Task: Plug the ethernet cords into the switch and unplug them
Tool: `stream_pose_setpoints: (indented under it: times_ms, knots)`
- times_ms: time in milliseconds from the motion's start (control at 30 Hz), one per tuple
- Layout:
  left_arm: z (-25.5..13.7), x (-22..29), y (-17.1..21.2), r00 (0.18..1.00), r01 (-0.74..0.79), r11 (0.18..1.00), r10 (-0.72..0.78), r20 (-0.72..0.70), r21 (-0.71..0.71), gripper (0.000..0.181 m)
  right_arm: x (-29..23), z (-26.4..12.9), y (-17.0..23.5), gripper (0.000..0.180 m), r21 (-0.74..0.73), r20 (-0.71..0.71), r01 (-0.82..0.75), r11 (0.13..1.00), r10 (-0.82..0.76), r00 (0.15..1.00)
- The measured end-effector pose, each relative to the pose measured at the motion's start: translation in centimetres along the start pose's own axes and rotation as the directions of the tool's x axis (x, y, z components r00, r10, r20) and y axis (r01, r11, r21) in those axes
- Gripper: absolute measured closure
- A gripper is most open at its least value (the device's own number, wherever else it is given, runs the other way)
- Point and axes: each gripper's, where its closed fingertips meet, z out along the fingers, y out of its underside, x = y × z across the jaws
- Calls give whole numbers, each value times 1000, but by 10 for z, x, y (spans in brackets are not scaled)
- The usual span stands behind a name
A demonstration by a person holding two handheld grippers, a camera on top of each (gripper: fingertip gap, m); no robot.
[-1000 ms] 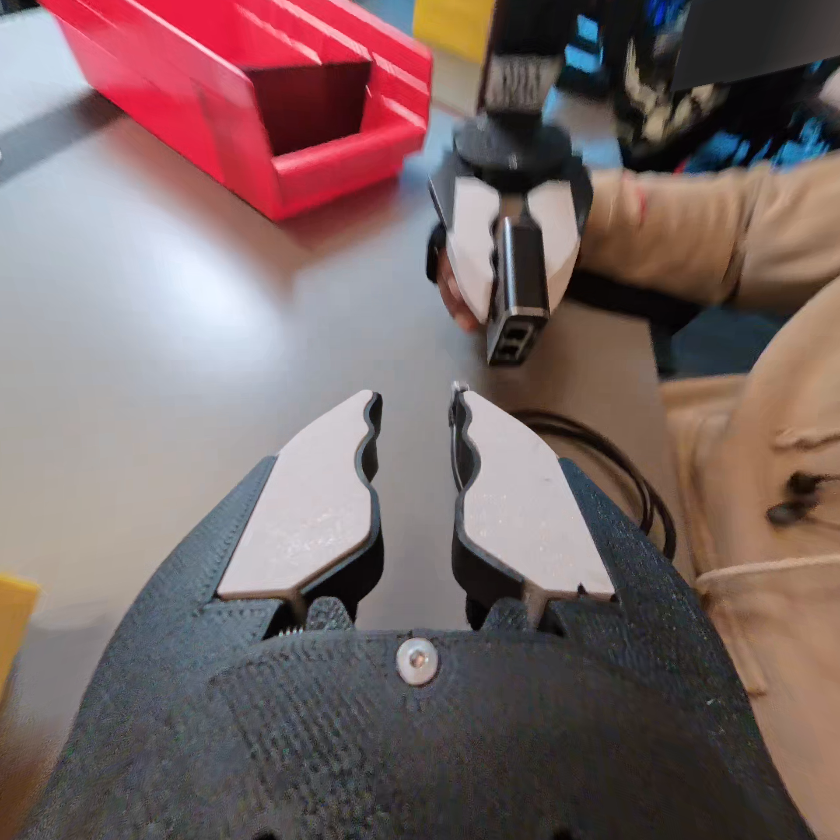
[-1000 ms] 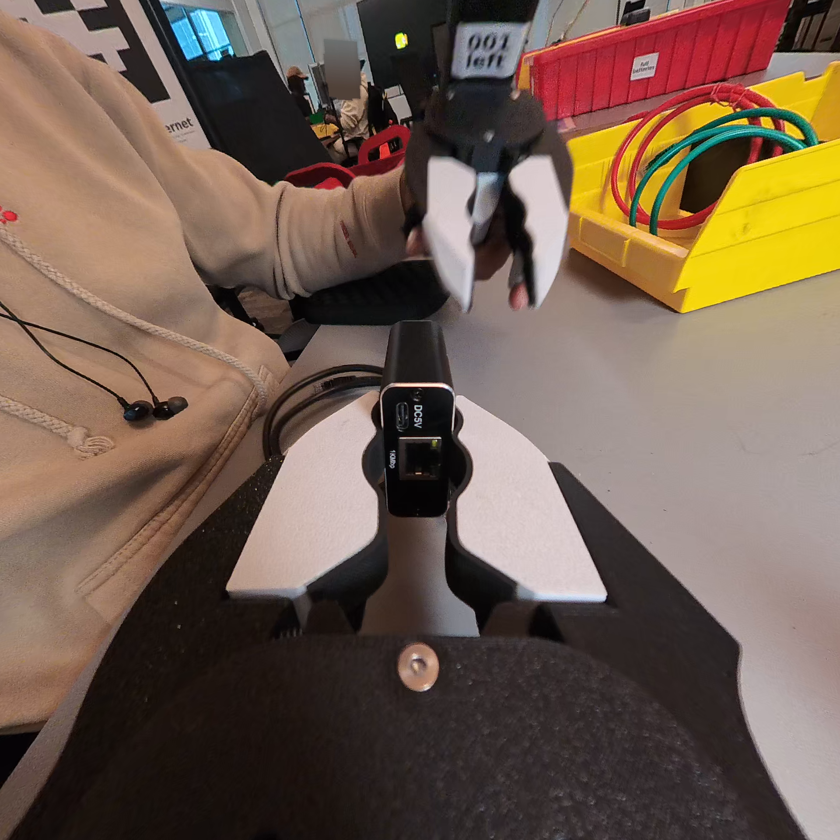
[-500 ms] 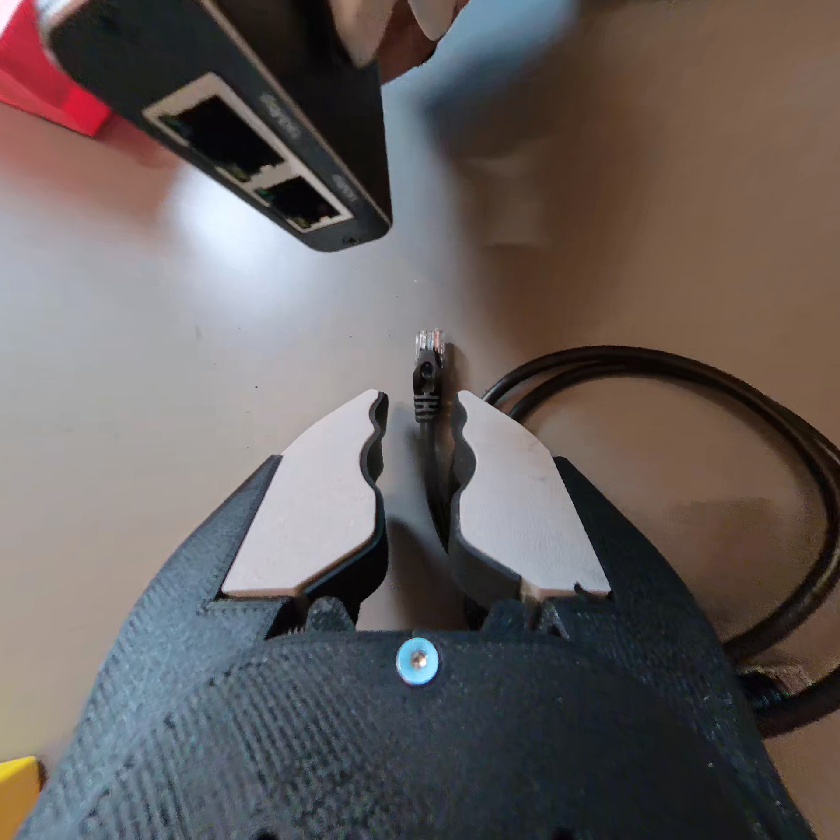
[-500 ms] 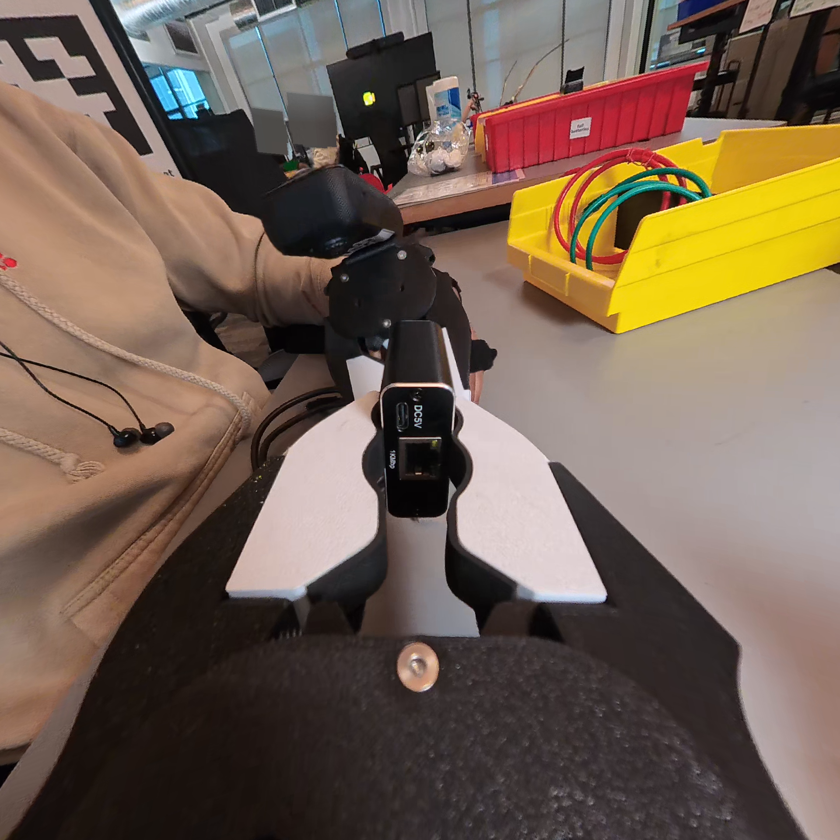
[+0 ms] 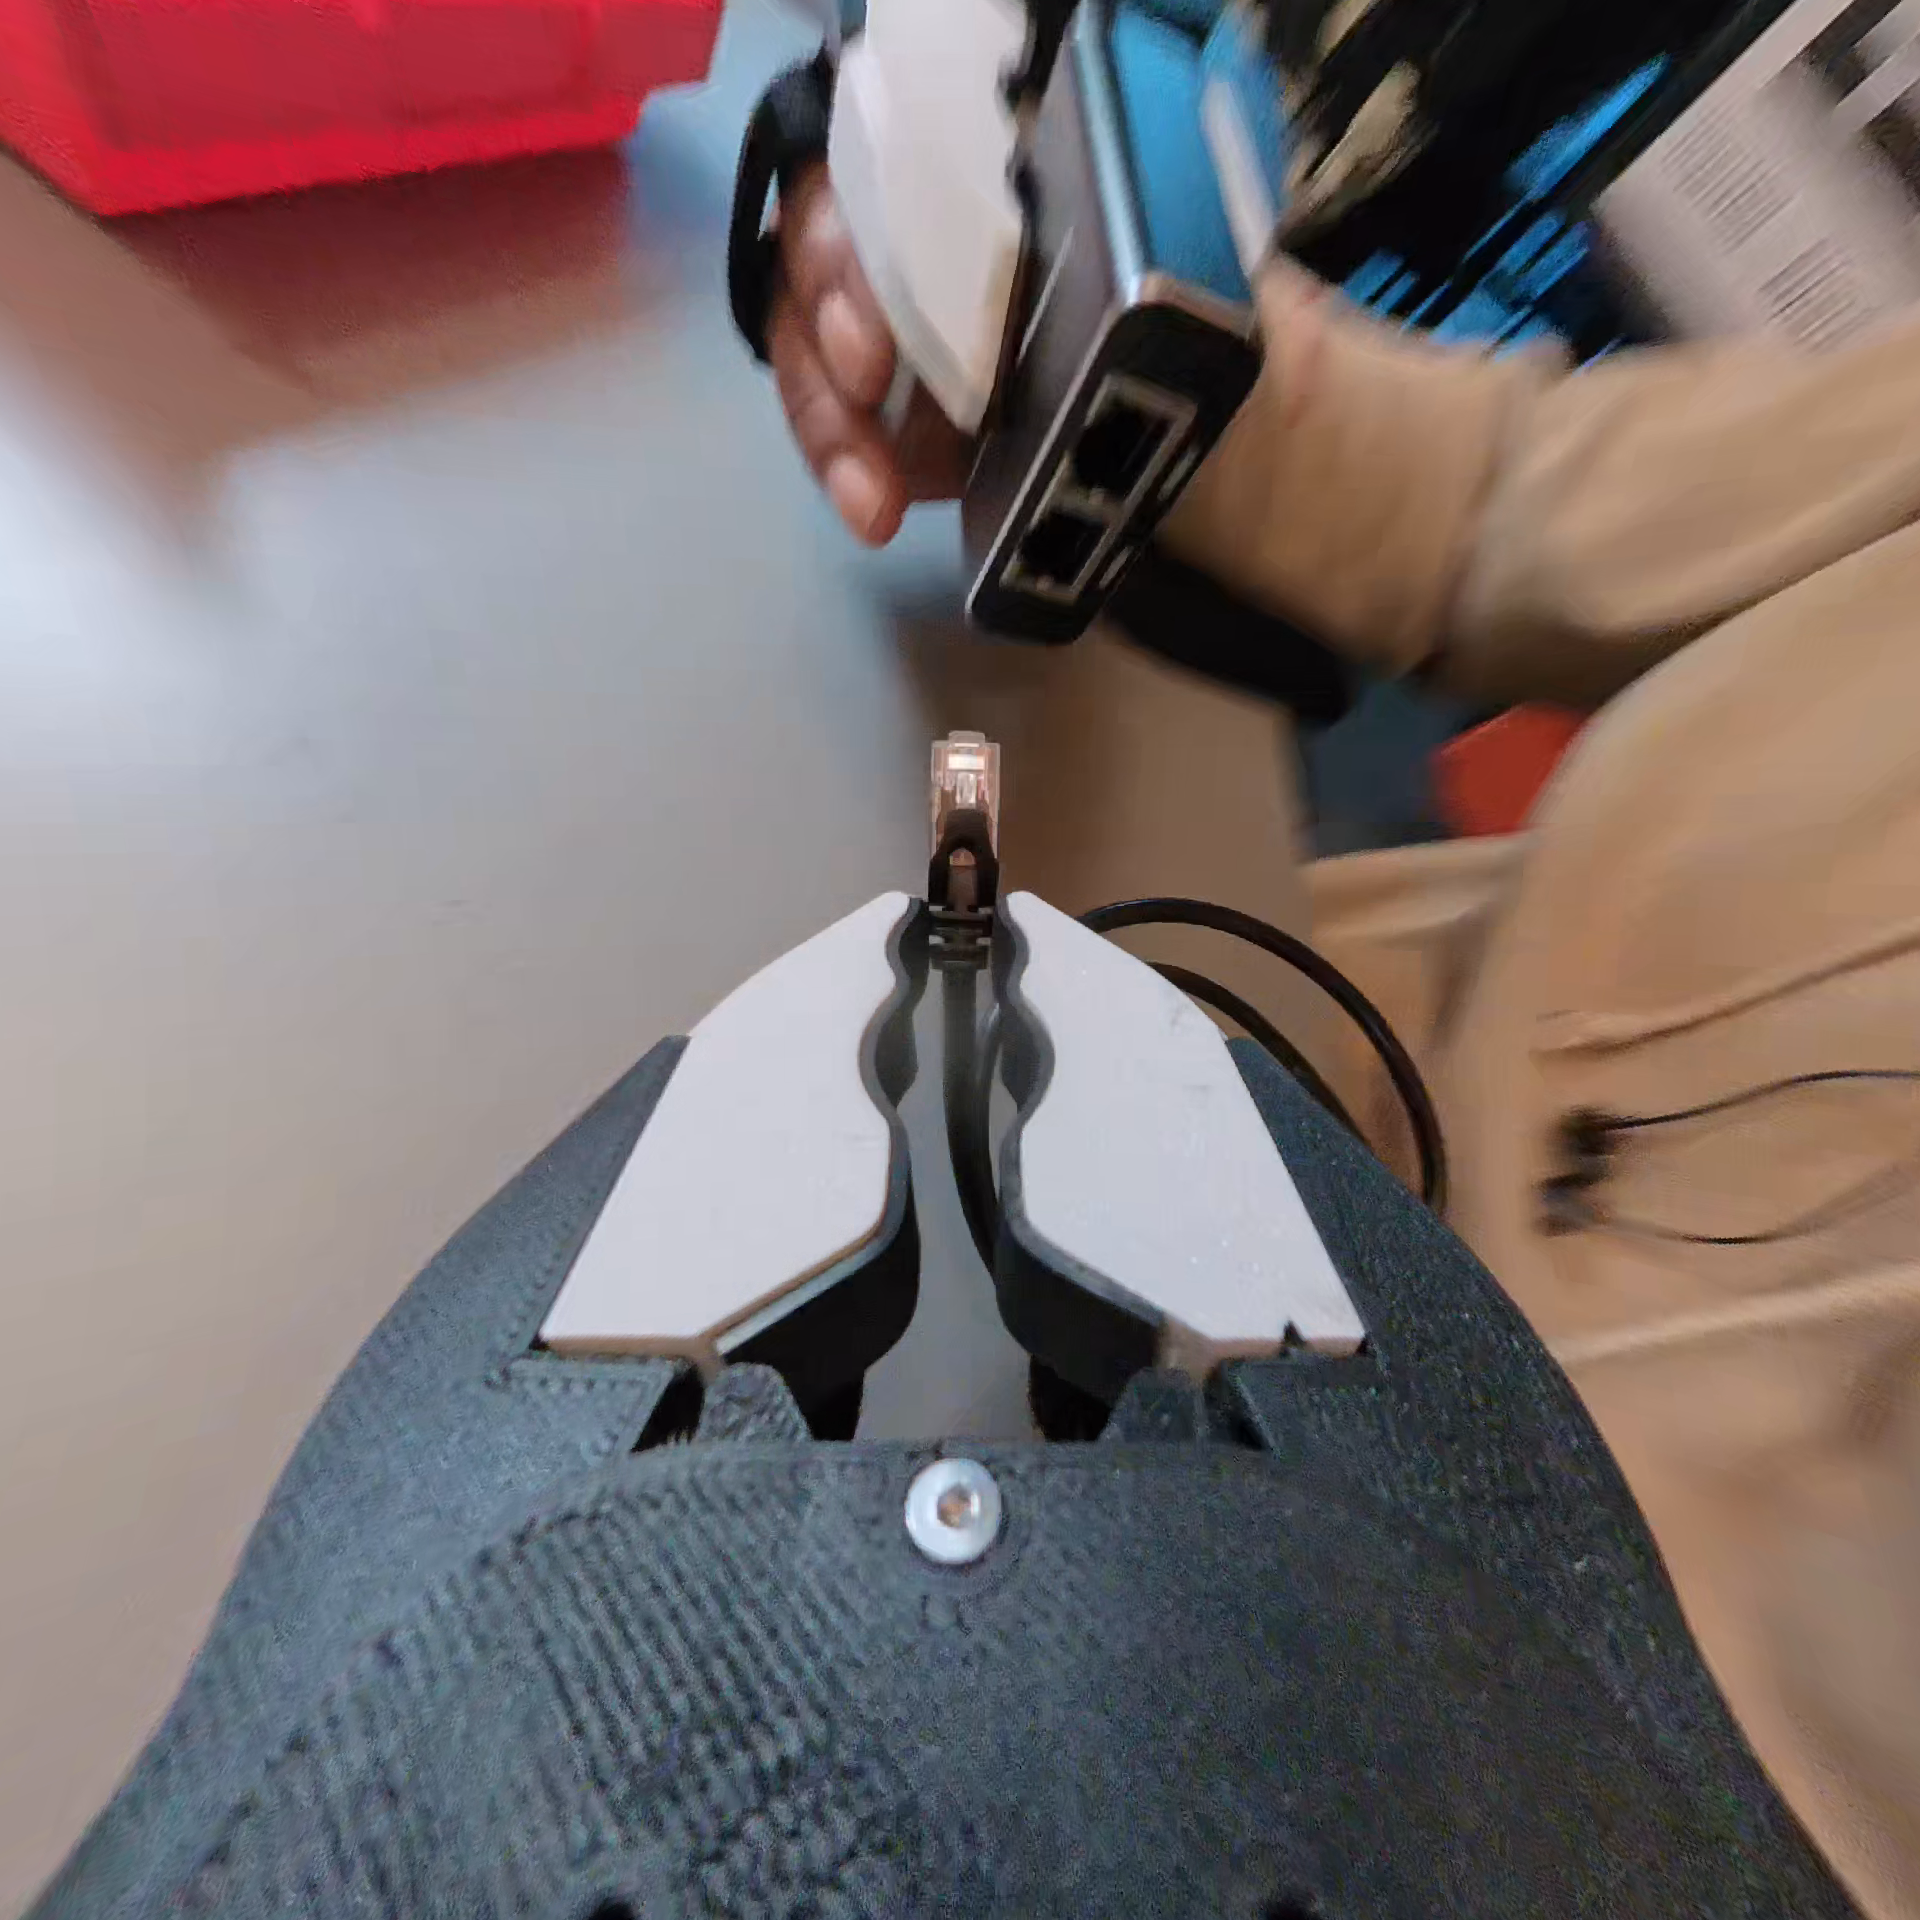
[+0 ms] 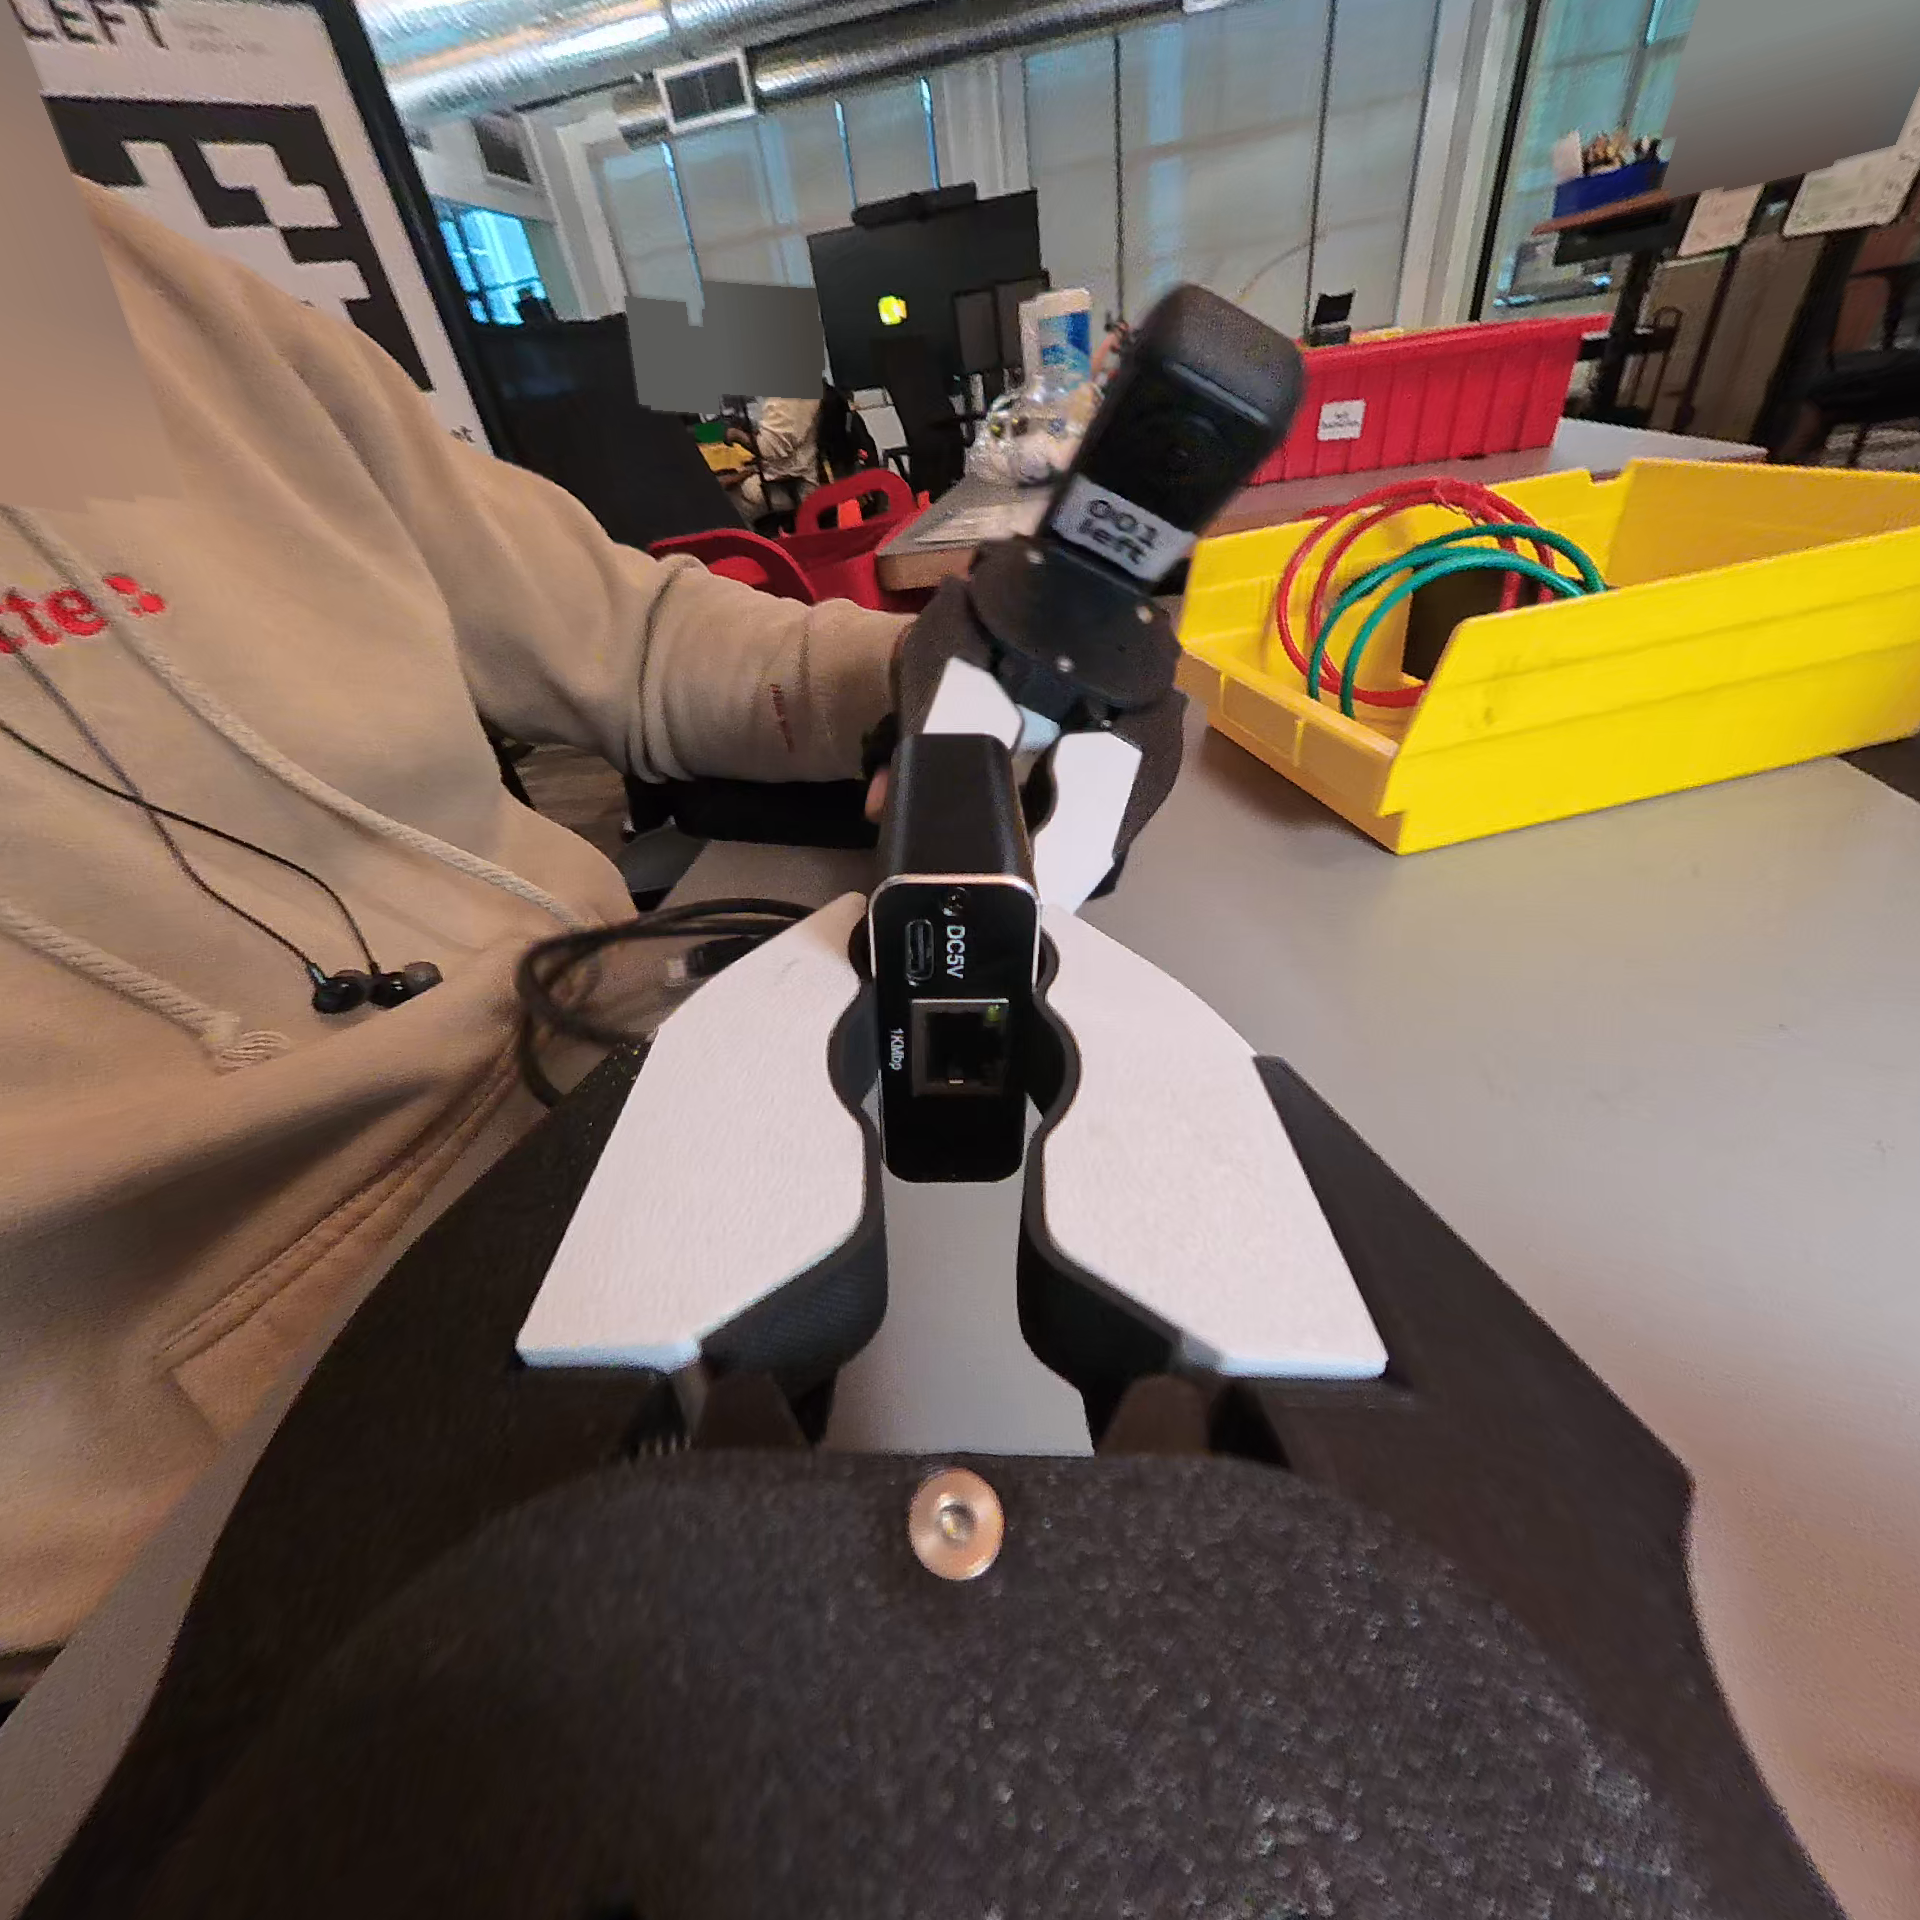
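Note:
My left gripper is shut on a black ethernet cord. The cord's clear plug sticks out past the fingertips and points toward the switch. The black switch hangs just ahead and to the upper right, with two open ports facing me, held in my right gripper. In the right wrist view my right gripper is shut on the switch, whose near end shows one port. The left gripper is just behind the switch's far end. The plug is hidden there.
The rest of the black cord lies coiled at the grey table's edge by the person's beige sleeve. A yellow bin holds red and green cords. A red bin stands ahead on the left.
My left gripper has shut on the cord behind its plug and lifted it off the table. The switch has moved from the upper left to the upper right of the left wrist view.

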Motion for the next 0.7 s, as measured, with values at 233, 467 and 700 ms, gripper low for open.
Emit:
stream_pose_setpoints:
  times_ms: [233, 467, 700]
  knots:
    - [-6, 54, -23, 809, 368, 925, -269, -522, 94, 170, -15, 2, -4, 156, -34, 96, 46, 998, -43, 994]
    - [2, 63, -17, 711, 469, 883, -358, -606, 29, 169, -32, 6, -1, 156, -84, 179, 102, 991, -86, 980]
    - [11, 61, -7, 676, 524, 851, -442, -590, -36, 170, -42, 5, 0, 156, -137, 209, 148, 979, -118, 971]
